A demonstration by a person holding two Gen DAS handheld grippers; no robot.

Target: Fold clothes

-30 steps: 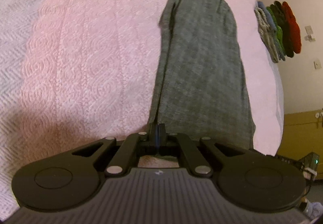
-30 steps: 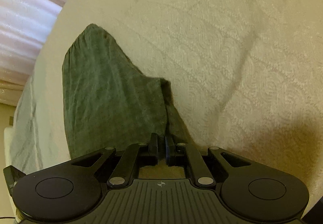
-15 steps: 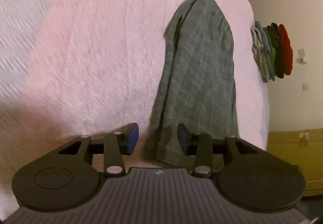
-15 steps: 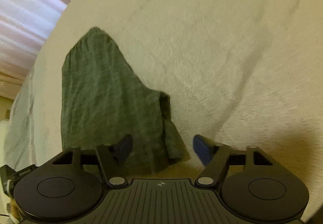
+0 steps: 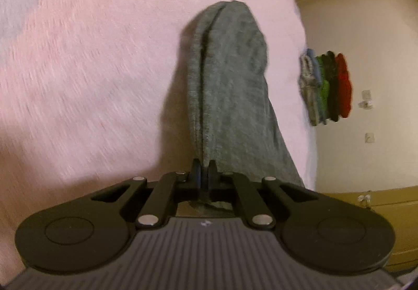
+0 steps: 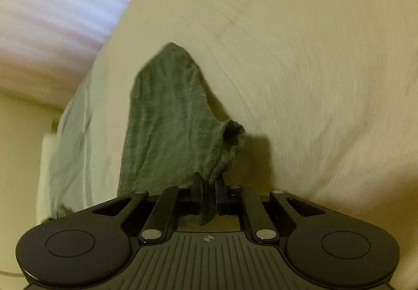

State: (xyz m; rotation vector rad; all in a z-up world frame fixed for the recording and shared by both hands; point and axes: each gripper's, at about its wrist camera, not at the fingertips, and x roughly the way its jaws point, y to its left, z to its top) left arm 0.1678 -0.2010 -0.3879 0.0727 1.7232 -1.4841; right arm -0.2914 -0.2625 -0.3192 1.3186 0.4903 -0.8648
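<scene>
Pale textured bedspread (image 5: 91,75) covering a bed, with a wall behind on which coloured garments (image 5: 326,86) hang in a row. Grey-green knit garment (image 5: 230,86) lying on the bedspread as a long narrow strip, its near end raised off the bed. Left gripper (image 5: 204,172) clamped shut on one near corner, cloth pinched between the fingers; the strip runs straight away from it, long axis in line with the fingers. Right gripper (image 6: 209,185) likewise clamped on the garment (image 6: 169,117), holding a bunched corner with a loose curl of fabric just beside it to the right; the body of the cloth extends forward and to the left. Both grippers hold the same near end, neither plainly nearer the far end. Judged from this grip, a fold would carry the near edge along the long axis toward the far end, which rests on the bed. Motion blur obscures finer detail
</scene>
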